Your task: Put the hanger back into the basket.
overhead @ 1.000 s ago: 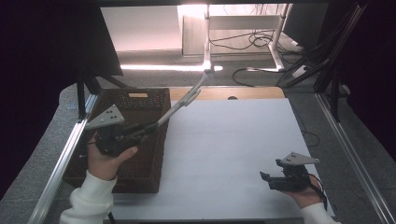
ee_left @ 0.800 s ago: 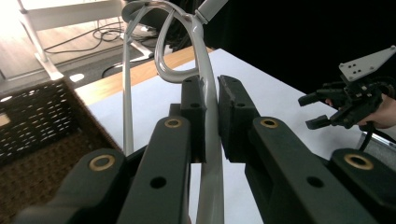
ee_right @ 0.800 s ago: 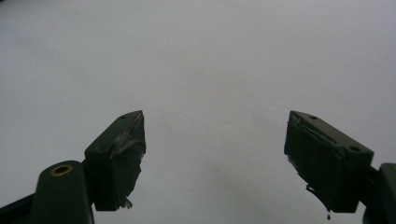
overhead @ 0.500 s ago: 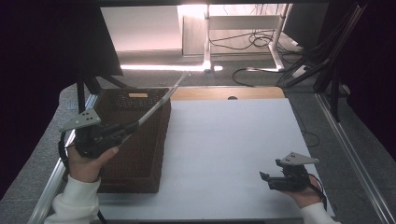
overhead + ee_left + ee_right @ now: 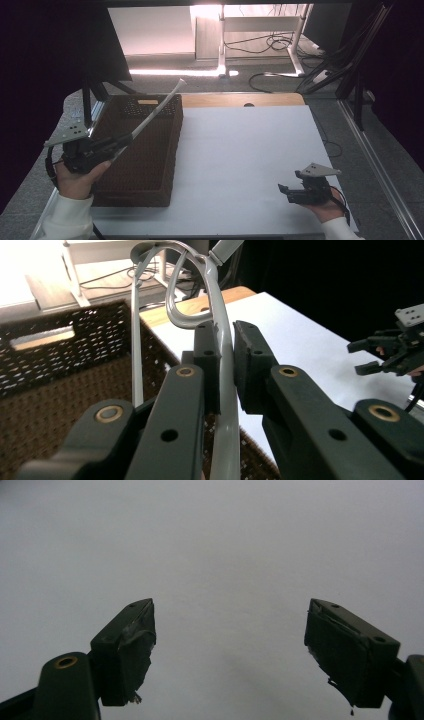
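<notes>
Two tools: left tool point(image 5: 117, 143) clamps grey tongs point(image 5: 220, 355) over brown wicker basket point(image 5: 145, 160); right tool point(image 5: 230, 650) jaws wide apart, empty, above white table point(image 5: 250, 165).

Our left gripper point(image 5: 107, 145) sits mid-left of the high view, jaws clamped shut; our right gripper point(image 5: 287, 192) rests lower right, jaws wide apart.

White-topped table point(image 5: 250, 165), dark woven basket point(image 5: 145, 165) at its left side
</notes>
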A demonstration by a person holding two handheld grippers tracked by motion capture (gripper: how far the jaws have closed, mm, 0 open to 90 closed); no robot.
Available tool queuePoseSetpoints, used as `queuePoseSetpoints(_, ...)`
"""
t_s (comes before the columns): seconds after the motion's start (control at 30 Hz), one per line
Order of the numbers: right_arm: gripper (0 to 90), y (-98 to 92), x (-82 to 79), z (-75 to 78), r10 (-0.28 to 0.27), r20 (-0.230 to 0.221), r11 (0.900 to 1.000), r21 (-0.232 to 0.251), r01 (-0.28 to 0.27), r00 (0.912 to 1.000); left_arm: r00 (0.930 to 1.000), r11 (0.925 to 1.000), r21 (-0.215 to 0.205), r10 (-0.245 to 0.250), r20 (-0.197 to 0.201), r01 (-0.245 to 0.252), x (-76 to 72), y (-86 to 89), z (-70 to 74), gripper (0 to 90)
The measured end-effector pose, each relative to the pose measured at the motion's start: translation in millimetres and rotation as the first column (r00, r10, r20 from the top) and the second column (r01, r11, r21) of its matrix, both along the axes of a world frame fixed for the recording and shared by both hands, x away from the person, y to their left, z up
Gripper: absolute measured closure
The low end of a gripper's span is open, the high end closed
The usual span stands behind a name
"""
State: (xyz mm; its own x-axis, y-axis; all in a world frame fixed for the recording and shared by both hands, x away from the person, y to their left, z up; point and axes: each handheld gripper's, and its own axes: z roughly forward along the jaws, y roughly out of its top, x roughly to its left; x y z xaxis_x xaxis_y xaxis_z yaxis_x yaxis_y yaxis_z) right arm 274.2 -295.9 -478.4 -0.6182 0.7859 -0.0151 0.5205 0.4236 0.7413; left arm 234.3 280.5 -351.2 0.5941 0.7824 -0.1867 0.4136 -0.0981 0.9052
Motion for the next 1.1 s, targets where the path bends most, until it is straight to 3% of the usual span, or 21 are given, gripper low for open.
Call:
queuePoseSetpoints(0.33, 21.1, 0.7, 0.2, -0.8, -0.001, -0.003, 1.0, -0.001, 0.001, 1.0, 0.9996, 0.9999, -0.007, 0.013, -0.025, -0.014, 0.3, 22.1, -16.5, 82.1)
queuePoseSetpoints(0.73, 21.1, 0.9, 0.5, -1.3, -0.002, -0.004, 1.0, -0.005, 0.002, 1.0, 0.9991, 1.0, 0.002, 0.001, -0.041, -0.001, 4.9, 27.2, -25.3, 82.1)
queuePoseSetpoints(1.1, 21.1, 0.4, 0.4, -1.0, -0.003, -0.003, 1.0, -0.006, 0.003, 1.0, 0.9971, 1.0, 0.007, -0.005, -0.075, 0.005, 20.5, 29.2, -36.3, 82.0)
